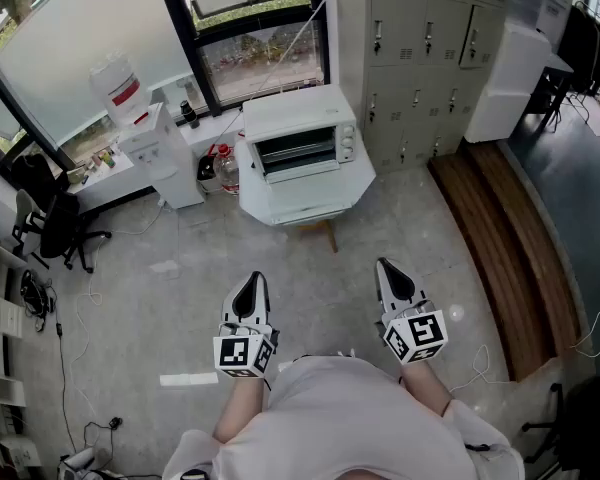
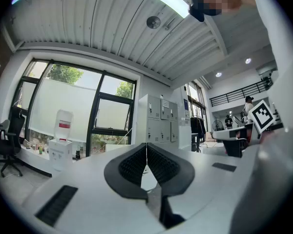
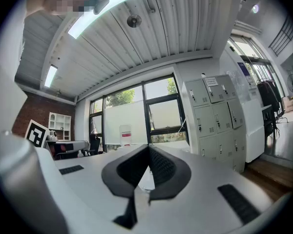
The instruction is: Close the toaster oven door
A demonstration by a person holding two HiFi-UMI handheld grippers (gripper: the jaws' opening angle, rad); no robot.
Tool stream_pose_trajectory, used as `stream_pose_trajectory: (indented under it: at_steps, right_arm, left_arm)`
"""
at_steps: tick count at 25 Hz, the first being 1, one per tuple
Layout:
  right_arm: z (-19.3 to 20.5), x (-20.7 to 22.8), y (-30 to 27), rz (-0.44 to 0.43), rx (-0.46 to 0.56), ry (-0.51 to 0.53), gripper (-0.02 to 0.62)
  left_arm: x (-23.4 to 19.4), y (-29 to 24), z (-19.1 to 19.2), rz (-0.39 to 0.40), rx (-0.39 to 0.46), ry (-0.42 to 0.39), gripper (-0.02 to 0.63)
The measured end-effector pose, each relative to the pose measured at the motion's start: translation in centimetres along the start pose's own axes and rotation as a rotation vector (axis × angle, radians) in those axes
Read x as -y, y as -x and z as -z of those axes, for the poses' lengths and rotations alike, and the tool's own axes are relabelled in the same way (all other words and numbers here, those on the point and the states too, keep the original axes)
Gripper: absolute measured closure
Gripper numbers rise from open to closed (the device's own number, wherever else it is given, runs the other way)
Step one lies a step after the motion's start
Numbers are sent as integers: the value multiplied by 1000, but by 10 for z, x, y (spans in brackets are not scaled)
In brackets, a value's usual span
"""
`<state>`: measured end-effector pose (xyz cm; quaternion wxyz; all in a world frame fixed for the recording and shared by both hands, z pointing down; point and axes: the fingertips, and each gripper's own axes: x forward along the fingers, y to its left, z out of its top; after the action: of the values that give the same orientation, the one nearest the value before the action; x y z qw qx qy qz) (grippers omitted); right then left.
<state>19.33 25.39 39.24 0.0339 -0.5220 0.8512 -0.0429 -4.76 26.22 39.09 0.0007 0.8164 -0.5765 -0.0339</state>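
Approach comes first, we judge: the oven (image 1: 290, 118) stands well ahead of us across the floor (image 1: 180, 298), far from both tools. The left tool (image 1: 250, 286) is fully closed with nothing in it. The right tool (image 1: 388, 273) also has its jaws pressed together and is empty. Both point level toward the oven.

To do this well, we should walk in until the door (image 1: 302, 173) is within easy reach. One tool should then go beneath the door's front edge. Closed jaws suit the job, since a blunt tip pushes better than a grip. We should lift near the middle of the edge so the door swings evenly, and follow its arc upward instead of shoving straight in. That matters because the oven sits free on its desk (image 1: 352, 186) and could slide back. The other tool could steady the top if it shifts.

The oven is white and boxy, with small knobs (image 1: 347, 143) down its right side. Its dark cavity shows a wire rack. The door seems to hang down in front as a pale strip, though at this distance we cannot tell how far it is open.
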Motion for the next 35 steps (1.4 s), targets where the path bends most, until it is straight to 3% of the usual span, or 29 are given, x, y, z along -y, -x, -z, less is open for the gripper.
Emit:
stream_pose_trajectory:
  at_steps: [35]
  right_arm:
    - [8,29,-3,5,-35,18,588]
  left_arm:
    - [17,-18,14,-10,-19,12,586]
